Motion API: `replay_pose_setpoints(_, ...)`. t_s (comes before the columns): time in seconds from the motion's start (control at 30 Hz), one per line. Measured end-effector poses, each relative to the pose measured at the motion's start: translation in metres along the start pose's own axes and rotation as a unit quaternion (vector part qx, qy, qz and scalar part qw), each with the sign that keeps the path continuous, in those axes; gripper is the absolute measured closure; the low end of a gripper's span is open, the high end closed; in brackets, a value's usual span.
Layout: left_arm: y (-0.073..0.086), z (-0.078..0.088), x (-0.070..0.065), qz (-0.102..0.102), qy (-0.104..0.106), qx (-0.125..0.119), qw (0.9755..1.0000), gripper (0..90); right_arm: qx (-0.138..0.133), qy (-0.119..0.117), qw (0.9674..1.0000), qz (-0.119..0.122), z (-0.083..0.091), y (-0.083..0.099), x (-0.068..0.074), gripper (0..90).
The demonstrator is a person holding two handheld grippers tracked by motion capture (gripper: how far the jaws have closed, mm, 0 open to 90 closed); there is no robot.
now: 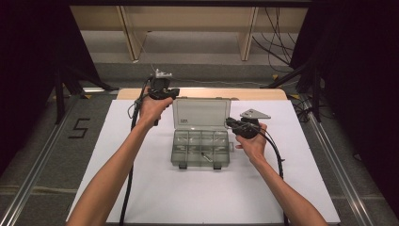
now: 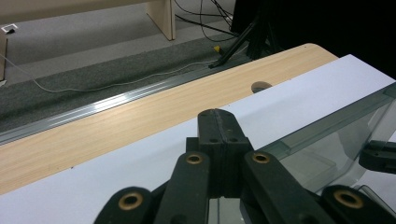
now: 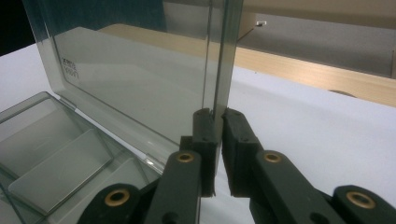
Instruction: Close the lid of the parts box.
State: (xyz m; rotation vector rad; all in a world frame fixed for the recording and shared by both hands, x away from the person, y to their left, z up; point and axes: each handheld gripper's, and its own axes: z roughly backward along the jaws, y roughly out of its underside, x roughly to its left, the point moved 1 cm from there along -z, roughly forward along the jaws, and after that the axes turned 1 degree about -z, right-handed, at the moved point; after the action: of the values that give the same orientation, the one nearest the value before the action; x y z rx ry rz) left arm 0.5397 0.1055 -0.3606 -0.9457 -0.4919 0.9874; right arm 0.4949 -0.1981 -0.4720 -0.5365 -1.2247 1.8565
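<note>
**Lid pinched at its side edge by the right tongs; left tongs shut and empty**

Nearest the right tongs (image 3: 218, 116), the raised lid (image 1: 201, 113) of the clear compartment box (image 1: 201, 149) is seen edge-on between the jaws, which are closed on its right side edge. The lid stands close to upright, its long axis running away from these tongs toward the other hand, and the hinge lies low, just beside the jaws on the tray side. The right hand (image 1: 251, 141) is therefore the nearer one, and any swing of the lid would be made about that hinge.

Farther off, the left tongs (image 2: 218, 122) are held past the lid's far corner, jaws pressed together on nothing, above the white sheet (image 1: 141, 188); the lid lies to their side, apart.

A small item in a front compartment cannot be identified, possibly a screw. The latches are too small to be read.
</note>
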Motion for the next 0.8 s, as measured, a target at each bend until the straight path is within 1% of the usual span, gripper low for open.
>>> replay_pose_setpoints(0.03, 0.000, 0.000, 0.001, -0.013, 0.002, 0.014, 0.9998, 89.5, 0.007, 0.001, 1.0000, 0.001, 0.001, 0.000, 0.000, 84.6)
replay_pose_setpoints(0.07, -0.001, -0.001, 0.000, -0.015, 0.001, 0.016, 0.9998, 89.6, 0.010, 0.003, 0.9999, -0.002, 0.001, 0.000, 0.000, 84.6)
replay_pose_setpoints(0.1, -0.001, -0.003, 0.001, -0.016, -0.001, 0.020, 0.9997, 89.5, -0.008, -0.005, 0.9999, -0.006, -0.002, 0.000, 0.000, 84.6)
replay_pose_setpoints(0.13, -0.001, -0.003, 0.001, -0.017, -0.001, 0.023, 0.9996, 89.6, 0.001, -0.002, 1.0000, -0.003, 0.000, 0.000, 0.000, 84.6)
replay_pose_setpoints(0.17, -0.001, -0.005, 0.001, -0.014, -0.004, 0.021, 0.9997, 89.6, 0.010, 0.002, 0.9999, -0.003, 0.001, 0.000, 0.000, 84.6)
replay_pose_setpoints(0.2, -0.001, -0.006, 0.001, -0.017, -0.003, 0.027, 0.9995, 89.6, 0.009, 0.002, 1.0000, -0.002, 0.001, 0.000, 0.000, 84.6)
replay_pose_setpoints(0.23, -0.001, -0.007, 0.000, -0.017, -0.005, 0.028, 0.9994, 89.5, -0.007, -0.006, 0.9999, -0.006, -0.002, 0.000, 0.000, 84.6)
replay_pose_setpoints(0.27, 0.000, -0.008, 0.000, -0.016, -0.003, 0.028, 0.9995, 89.5, -0.005, -0.008, 0.9999, -0.007, -0.001, 0.000, 0.000, 84.5)
replay_pose_setpoints(0.3, 0.000, -0.010, -0.003, -0.003, -0.006, 0.016, 0.9999, 89.6, -0.006, -0.009, 0.9999, -0.007, -0.001, 0.000, 0.000, 84.5)
replay_pose_setpoints(0.33, 0.000, -0.010, -0.003, -0.007, -0.004, 0.019, 0.9998, 89.6, -0.009, -0.004, 0.9999, -0.004, -0.002, 0.000, 0.000, 84.5)
replay_pose_setpoints(0.37, 0.000, -0.008, -0.002, -0.021, -0.002, 0.032, 0.9993, 89.6, -0.009, -0.004, 0.9999, -0.005, -0.002, 0.000, 0.000, 84.5)
replay_pose_setpoints(0.43, 0.000, -0.008, -0.002, -0.019, 0.000, 0.032, 0.9993, 89.6, -0.010, -0.006, 0.9999, -0.001, -0.001, 0.000, 0.000, 84.4)
replay_pose_setpoints(0.47, 0.000, -0.008, -0.002, -0.017, 0.004, 0.035, 0.9992, 89.5, -0.008, -0.004, 0.9999, -0.008, -0.002, 0.000, 0.001, 84.4)
replay_pose_setpoints(0.5, 0.000, -0.009, -0.005, -0.004, 0.005, 0.022, 0.9997, 89.6, -0.013, -0.004, 0.9999, 0.000, -0.002, 0.001, 0.000, 84.3)
replay_pose_setpoints(0.53, 0.000, -0.008, -0.005, -0.008, 0.009, 0.023, 0.9997, 89.5, -0.012, -0.003, 0.9999, -0.003, -0.001, 0.000, 0.000, 84.2)
replay_pose_setpoints(0.6, 0.000, -0.005, -0.003, -0.025, 0.012, 0.037, 0.9989, 89.5, -0.013, -0.005, 0.9999, -0.003, 0.000, 0.000, 0.000, 83.9)
replay_pose_setpoints(0.63, 0.000, -0.004, -0.004, -0.023, 0.016, 0.038, 0.9989, 89.5, -0.014, -0.005, 0.9999, -0.003, 0.000, 0.000, 0.000, 83.9)
replay_pose_setpoints(0.67, 0.001, -0.005, -0.005, -0.017, 0.016, 0.033, 0.9992, 89.5, -0.013, -0.005, 0.9999, -0.003, 0.000, 0.000, 0.000, 83.8)
replay_pose_setpoints(0.7, 0.001, -0.004, -0.005, -0.016, 0.016, 0.031, 0.9993, 89.5, -0.012, -0.007, 0.9999, -0.002, 0.000, 0.000, 0.001, 83.6)
replay_pose_setpoints(0.73, 0.001, -0.004, -0.006, -0.017, 0.016, 0.031, 0.9993, 89.5, -0.010, -0.007, 0.9999, -0.007, 0.000, 0.000, 0.001, 83.4)
replay_pose_setpoints(0.77, 0.001, -0.003, -0.006, -0.019, 0.021, 0.034, 0.9990, 89.5, -0.009, -0.006, 0.9999, -0.008, 0.001, 0.000, 0.002, 83.2)
replay_pose_setpoints(0.8, 0.002, -0.003, -0.006, -0.020, 0.020, 0.033, 0.9991, 89.5, -0.010, -0.004, 0.9999, -0.007, 0.002, 0.000, 0.001, 82.6)
